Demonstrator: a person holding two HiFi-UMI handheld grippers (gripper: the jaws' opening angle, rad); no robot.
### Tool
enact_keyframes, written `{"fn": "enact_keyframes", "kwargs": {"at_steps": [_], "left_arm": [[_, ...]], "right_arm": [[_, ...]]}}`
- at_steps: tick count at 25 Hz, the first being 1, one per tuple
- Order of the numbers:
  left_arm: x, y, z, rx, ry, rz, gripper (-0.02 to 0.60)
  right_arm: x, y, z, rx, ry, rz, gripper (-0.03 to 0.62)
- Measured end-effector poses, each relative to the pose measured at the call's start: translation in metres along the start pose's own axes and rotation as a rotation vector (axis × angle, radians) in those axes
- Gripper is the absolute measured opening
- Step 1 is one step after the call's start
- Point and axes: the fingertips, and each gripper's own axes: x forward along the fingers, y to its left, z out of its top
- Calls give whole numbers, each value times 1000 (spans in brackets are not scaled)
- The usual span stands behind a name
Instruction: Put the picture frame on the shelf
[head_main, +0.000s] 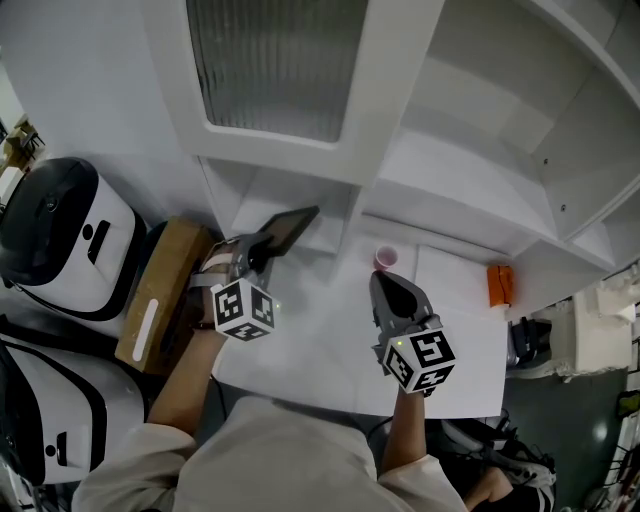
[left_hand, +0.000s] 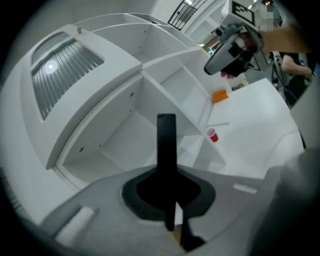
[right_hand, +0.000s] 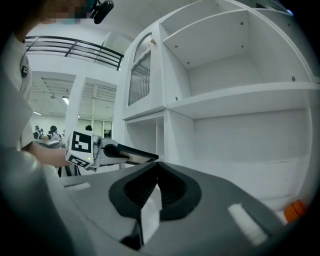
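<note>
Picture frame (head_main: 287, 230) is clamped in my left hand-held gripper (head_main: 256, 250), just short of the shelf's (head_main: 440, 175) near-left bay. My right hand-held gripper (head_main: 385, 290) is closed and empty. Placing is still left.

Large open lab or test hall, bare white shelf unit (right_hand: 235, 100) set up straight ahead of the right claw (right_hand: 154, 172), black mezzanine railing (right_hand: 75, 50) high to its left, people (right_hand: 50, 132) gathered far off on that same side
</note>
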Motion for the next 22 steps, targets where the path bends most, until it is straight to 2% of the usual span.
{"fn": "enact_keyframes", "kwargs": {"at_steps": [4,13,22], "left_arm": [[10,-7,-1,22,11,-33,15],[29,-16,-5,71,34,-55,29],[49,-39,-6,127,65,-146,114]], "right_arm": [[1,-4,-1,6,2,-13,5],[2,-11,-3,5,11,-40,5],[0,-20,-6,-6,9,-72,5]]}}
